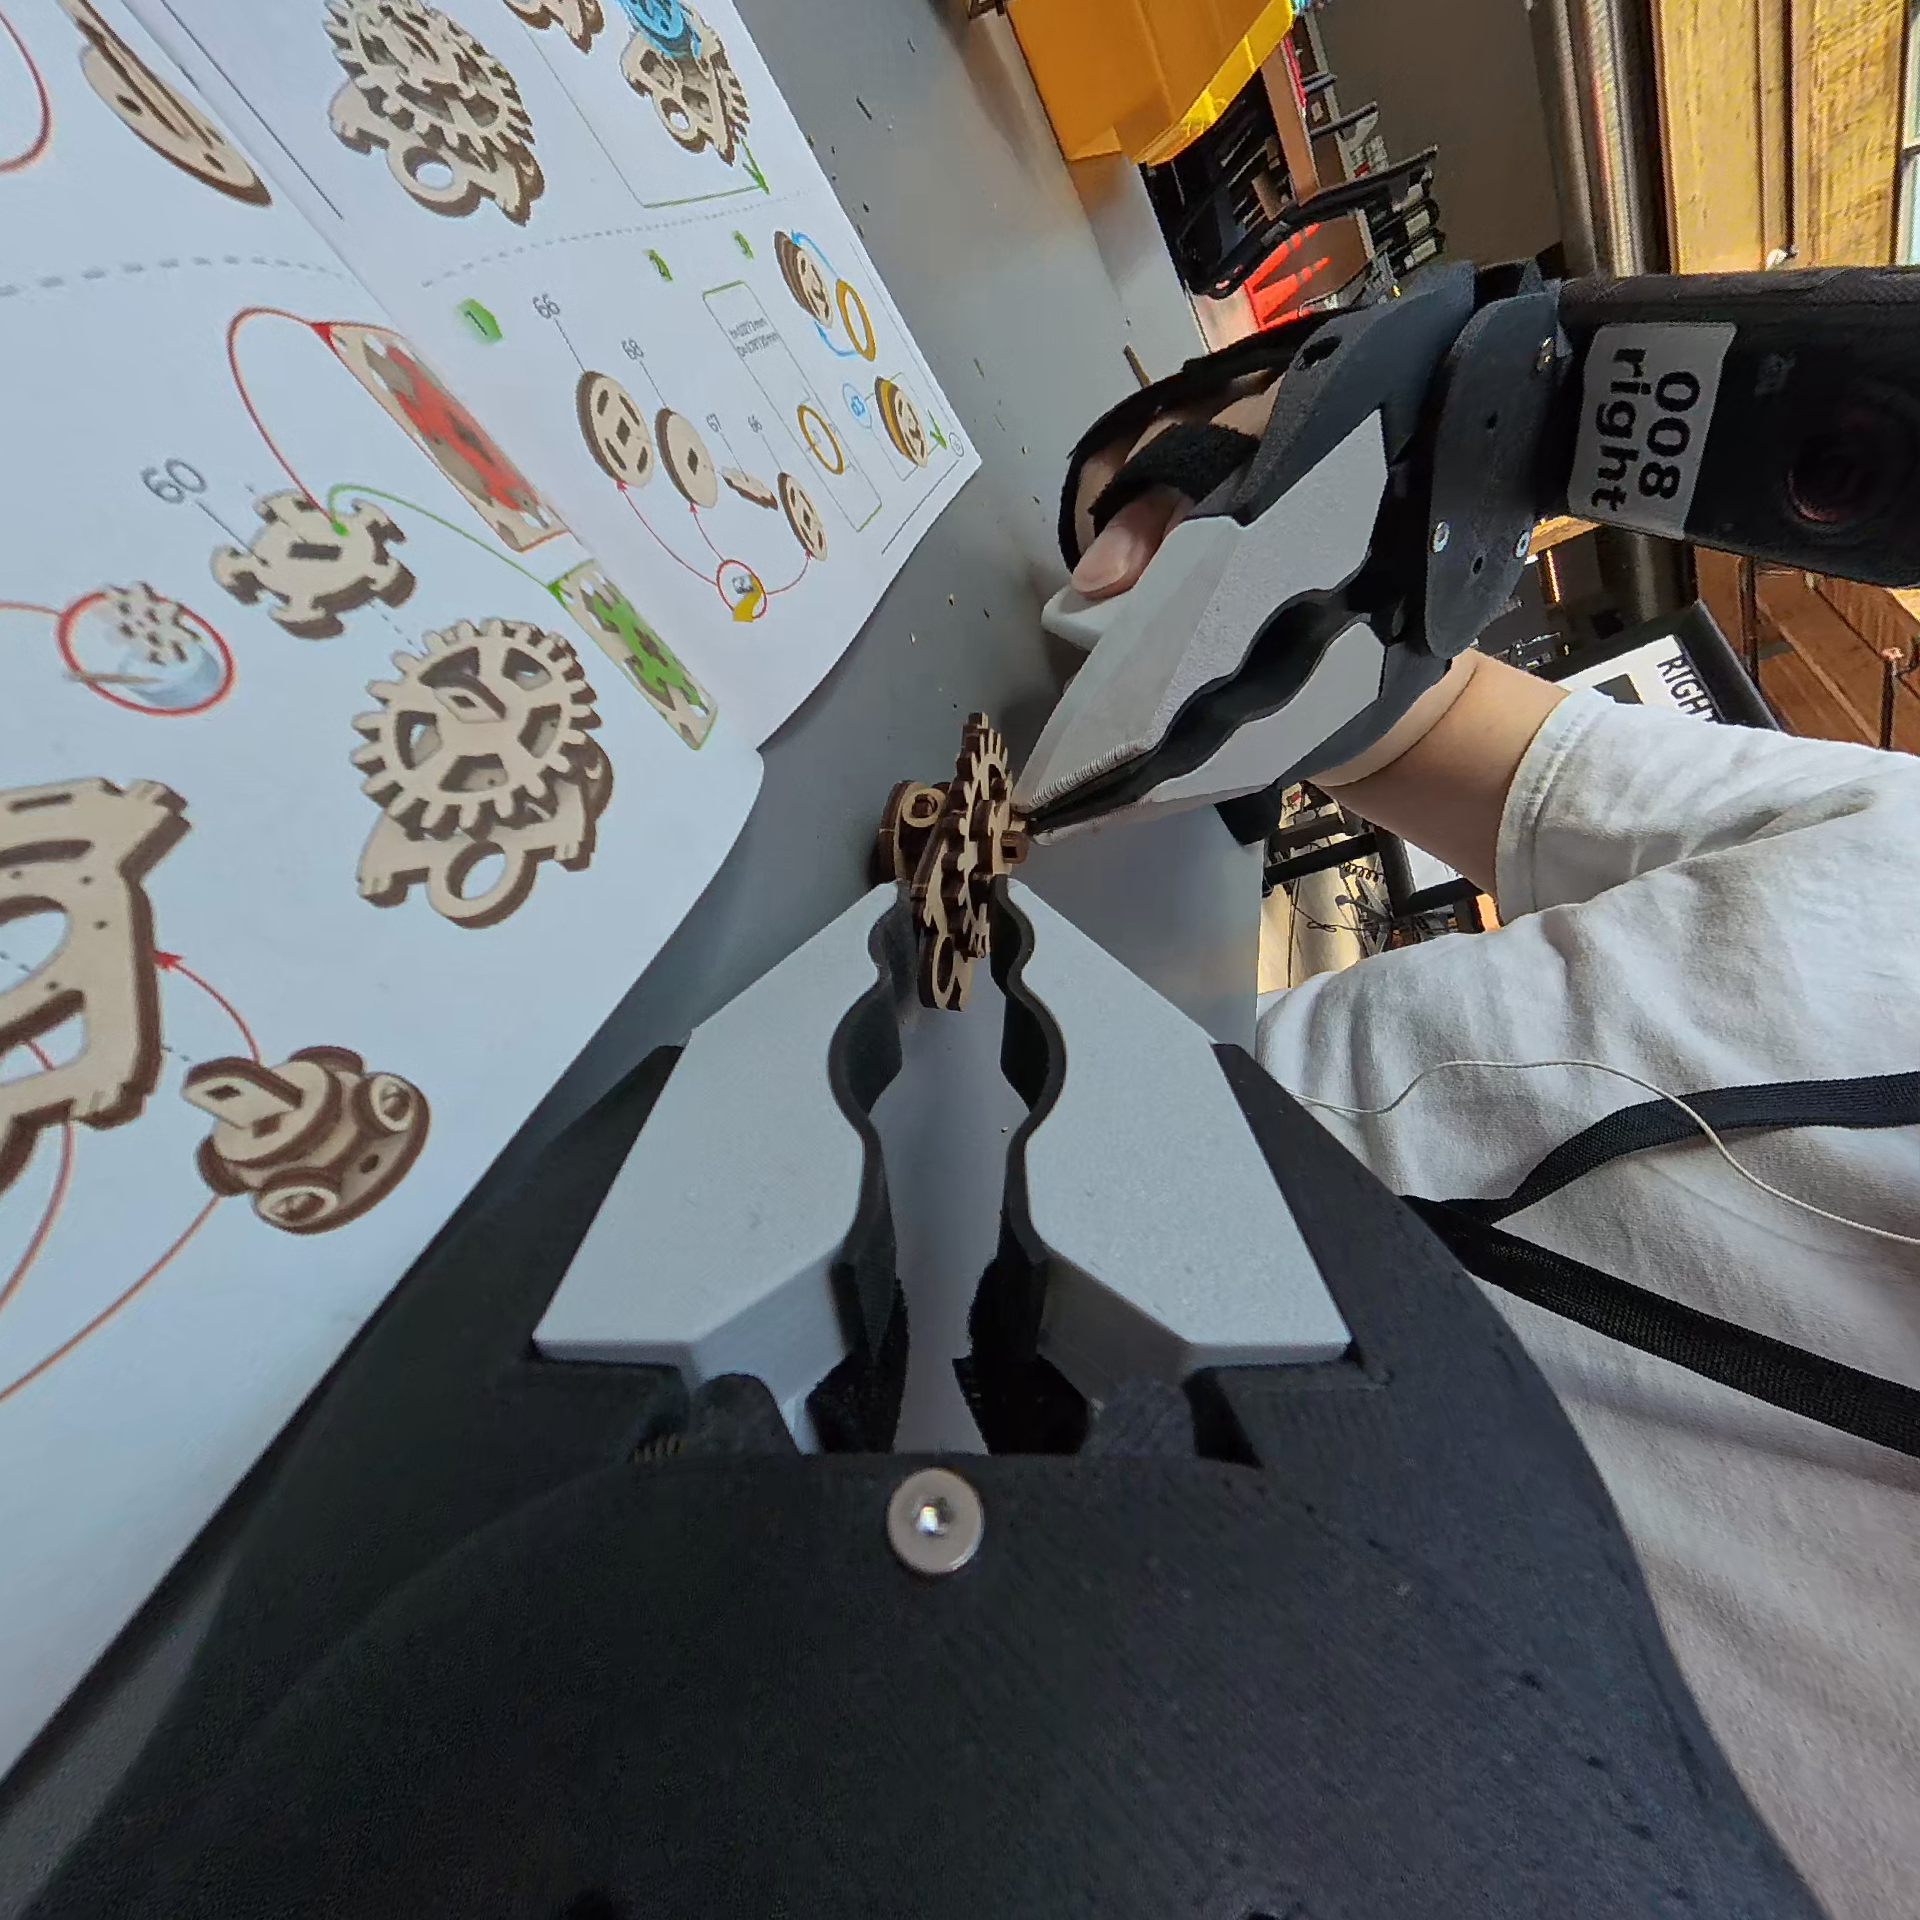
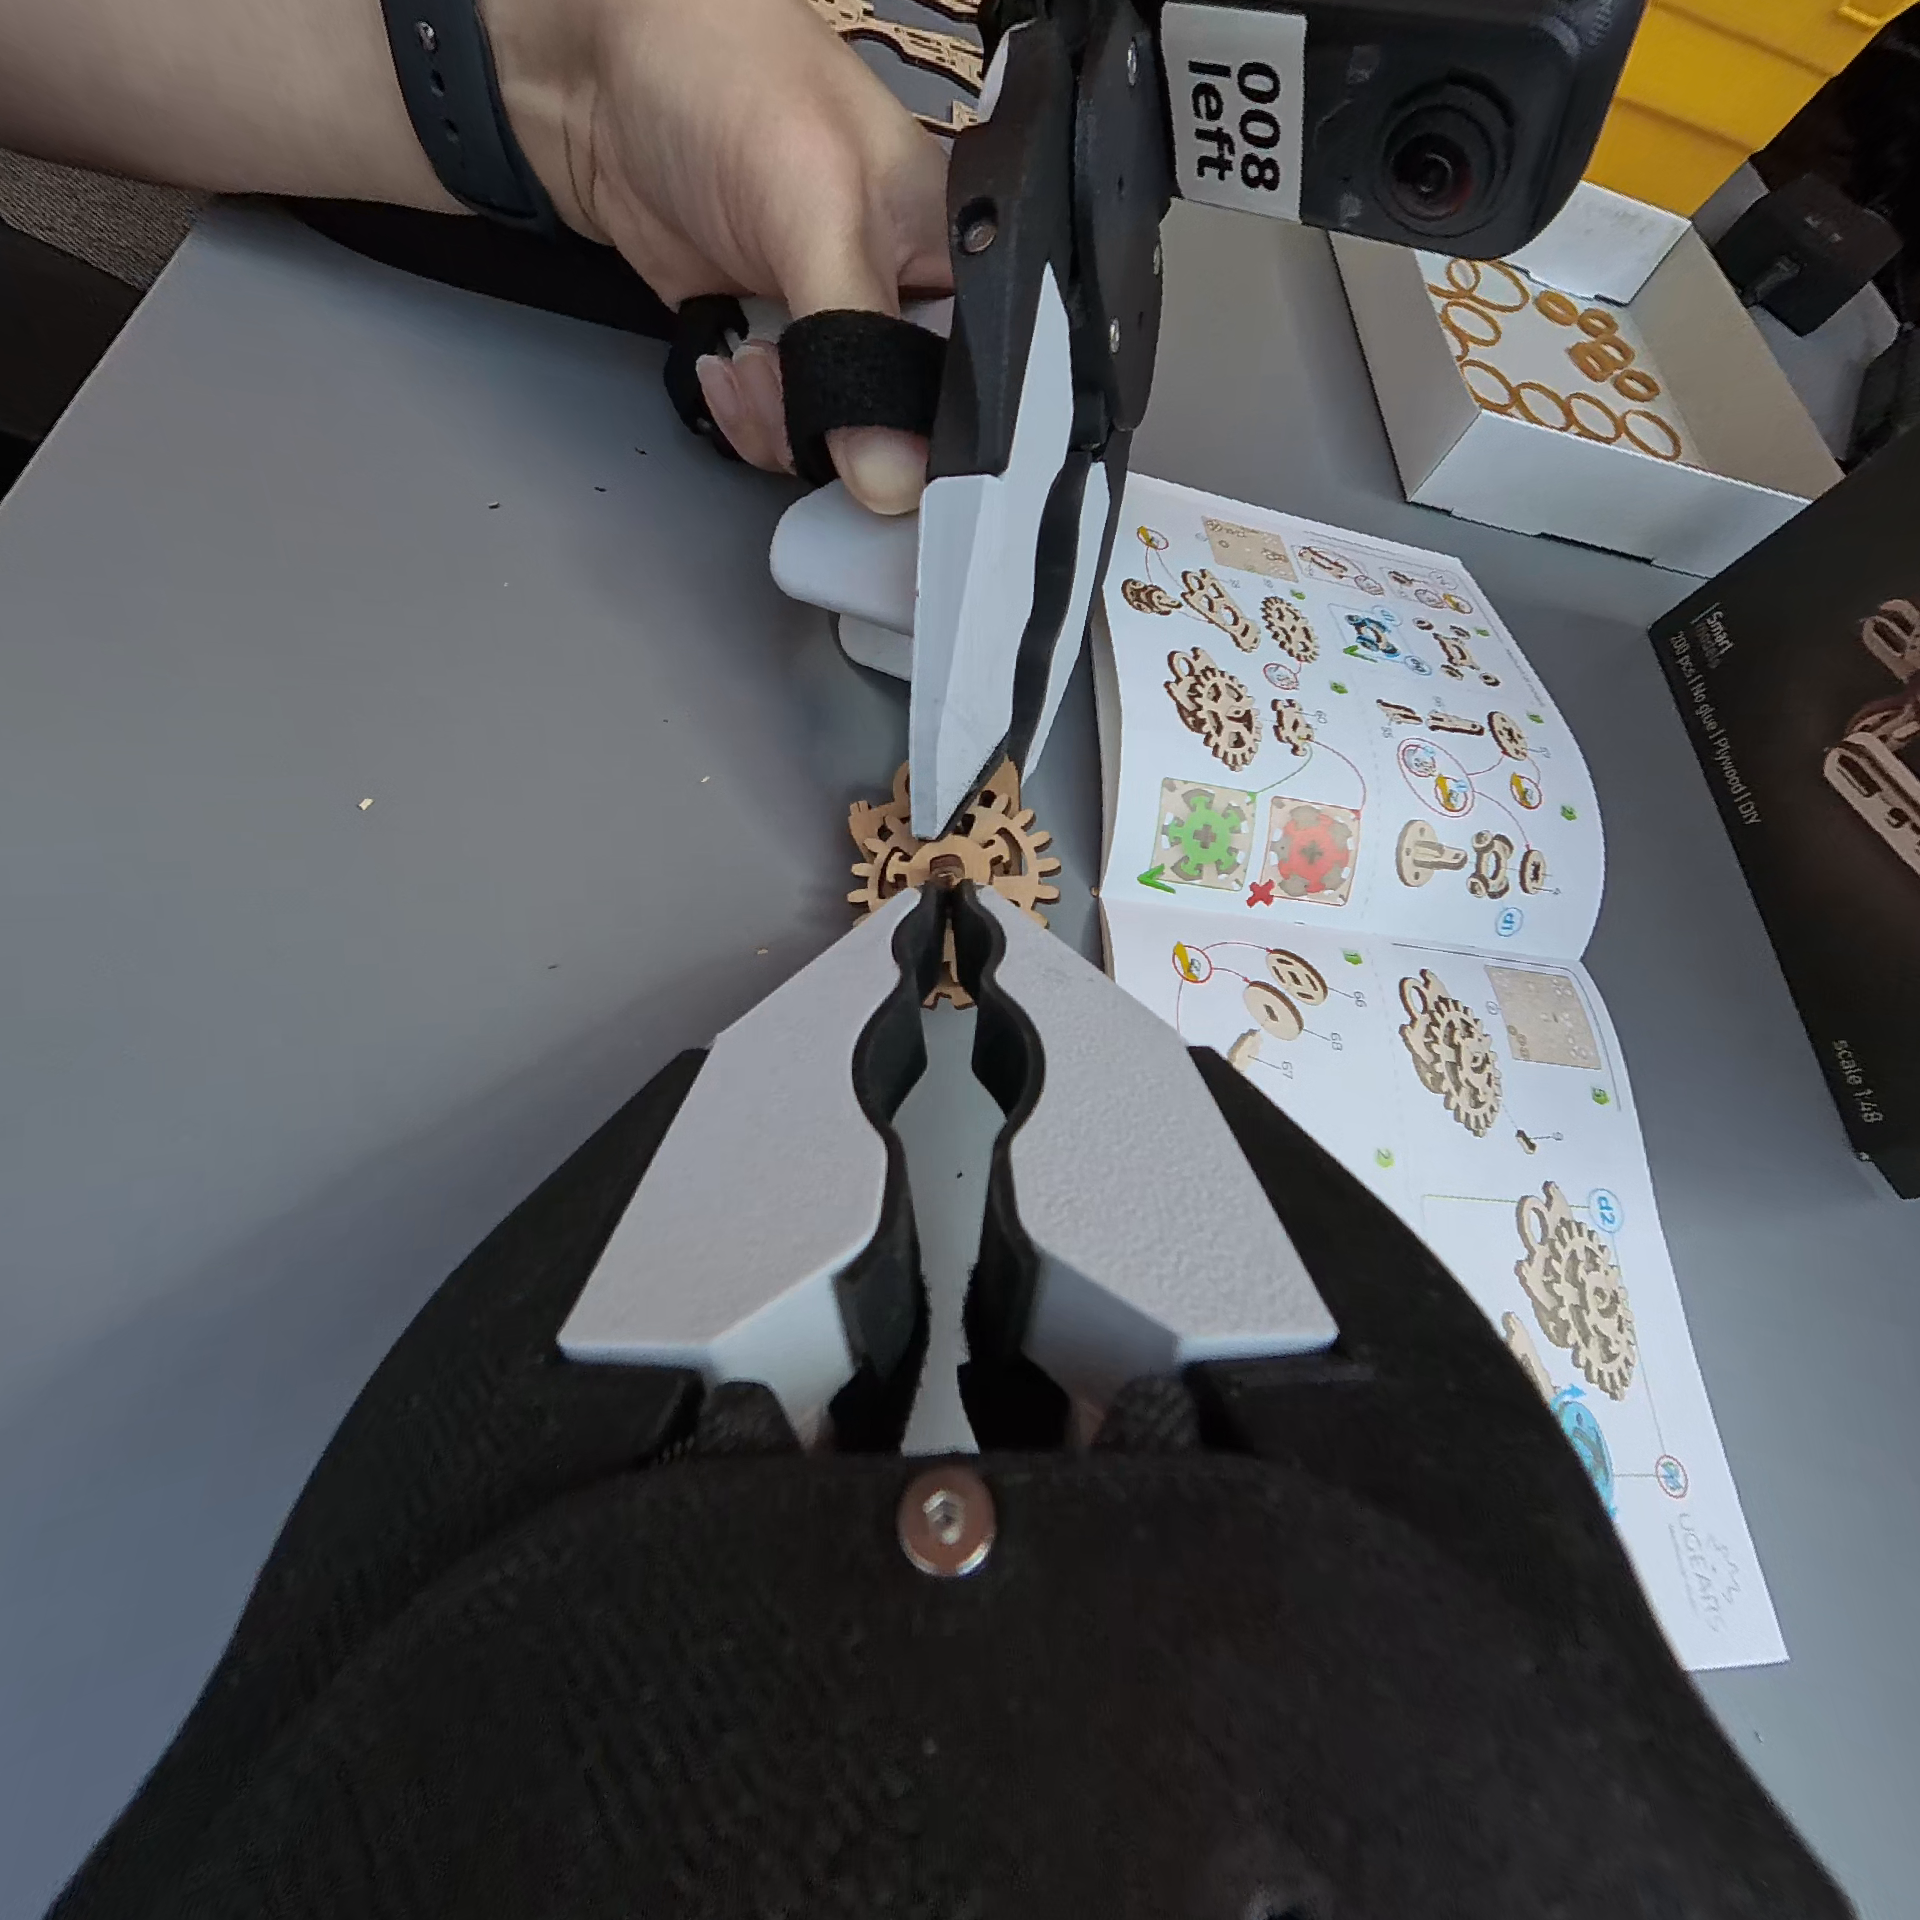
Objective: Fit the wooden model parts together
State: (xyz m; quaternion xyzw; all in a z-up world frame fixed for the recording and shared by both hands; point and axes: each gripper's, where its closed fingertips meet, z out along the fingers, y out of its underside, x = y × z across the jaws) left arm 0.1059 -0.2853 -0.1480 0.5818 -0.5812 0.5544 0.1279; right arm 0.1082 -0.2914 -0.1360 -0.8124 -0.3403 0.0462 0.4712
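2 grippers (image 2: 940,883); 1 gear assy (image 1: 951,862); 1 booklet (image 2: 1351,935); 2 boxes (image 2: 1558,416).

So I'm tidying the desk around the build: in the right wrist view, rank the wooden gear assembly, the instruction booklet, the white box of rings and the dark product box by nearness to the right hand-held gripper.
1. Wooden gear assembly: at the tips of the right hand-held gripper.
2. Instruction booklet: just right of it.
3. Dark product box at the right edge and white box of rings at upper right: too close to call.
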